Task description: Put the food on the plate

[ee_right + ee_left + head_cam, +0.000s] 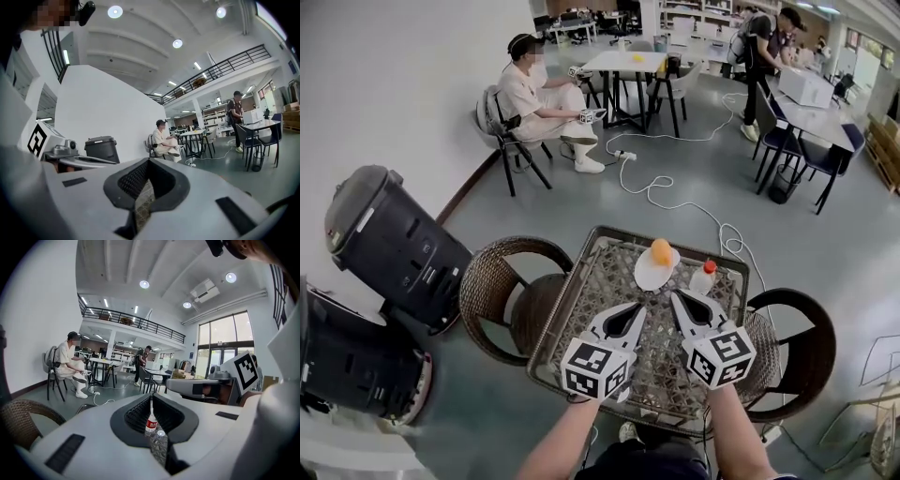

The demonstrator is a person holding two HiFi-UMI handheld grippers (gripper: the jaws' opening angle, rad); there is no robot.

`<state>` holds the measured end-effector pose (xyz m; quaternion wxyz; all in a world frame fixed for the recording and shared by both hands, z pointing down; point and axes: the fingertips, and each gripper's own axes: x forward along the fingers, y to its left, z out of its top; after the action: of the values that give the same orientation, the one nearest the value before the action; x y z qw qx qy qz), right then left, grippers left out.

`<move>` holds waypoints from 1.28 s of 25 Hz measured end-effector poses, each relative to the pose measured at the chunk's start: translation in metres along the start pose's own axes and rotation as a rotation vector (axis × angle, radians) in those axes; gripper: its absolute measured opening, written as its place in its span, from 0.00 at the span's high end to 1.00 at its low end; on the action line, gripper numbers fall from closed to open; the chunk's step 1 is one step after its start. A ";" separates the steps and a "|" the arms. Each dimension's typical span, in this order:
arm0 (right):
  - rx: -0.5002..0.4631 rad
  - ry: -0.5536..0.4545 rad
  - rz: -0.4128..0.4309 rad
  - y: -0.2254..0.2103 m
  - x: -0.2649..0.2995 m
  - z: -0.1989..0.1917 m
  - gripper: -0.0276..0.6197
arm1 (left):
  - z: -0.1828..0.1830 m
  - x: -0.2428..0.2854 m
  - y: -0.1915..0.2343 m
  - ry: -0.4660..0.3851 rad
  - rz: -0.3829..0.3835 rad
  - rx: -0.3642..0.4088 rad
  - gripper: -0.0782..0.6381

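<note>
An orange piece of food [660, 249] lies on a white plate [649, 277] at the far side of the wicker table [581, 281]. Both grippers hover over the table's near half, side by side and pointing at the plate. My left gripper [640, 307] [151, 398] is shut, its tips meeting with nothing between them. My right gripper [674, 297] [148, 161] is shut and empty as well. A small bottle with a red cap [703, 277] stands right of the plate and shows through the left gripper's jaw opening [150, 423].
Round wicker chairs stand left [502, 286] and right [797, 352] of the table. Two black bins [394, 244] stand by the wall at left. A seated person [539, 98], a standing person [764, 56], other tables and a floor cable [675, 202] lie beyond.
</note>
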<state>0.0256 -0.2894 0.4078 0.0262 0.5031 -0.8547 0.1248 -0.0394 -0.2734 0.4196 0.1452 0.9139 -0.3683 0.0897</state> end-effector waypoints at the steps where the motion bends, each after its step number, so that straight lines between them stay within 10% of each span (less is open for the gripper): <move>1: 0.000 -0.009 0.006 0.002 -0.003 0.003 0.95 | 0.003 -0.002 -0.002 -0.005 -0.001 0.005 0.86; 32: 0.001 -0.080 0.046 0.017 -0.034 0.038 0.95 | 0.026 -0.020 -0.032 -0.038 -0.022 0.052 0.86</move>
<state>0.0310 -0.2617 0.3621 -0.0113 0.4878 -0.8664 0.1058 -0.0299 -0.2473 0.3836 0.1155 0.9229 -0.3584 0.0805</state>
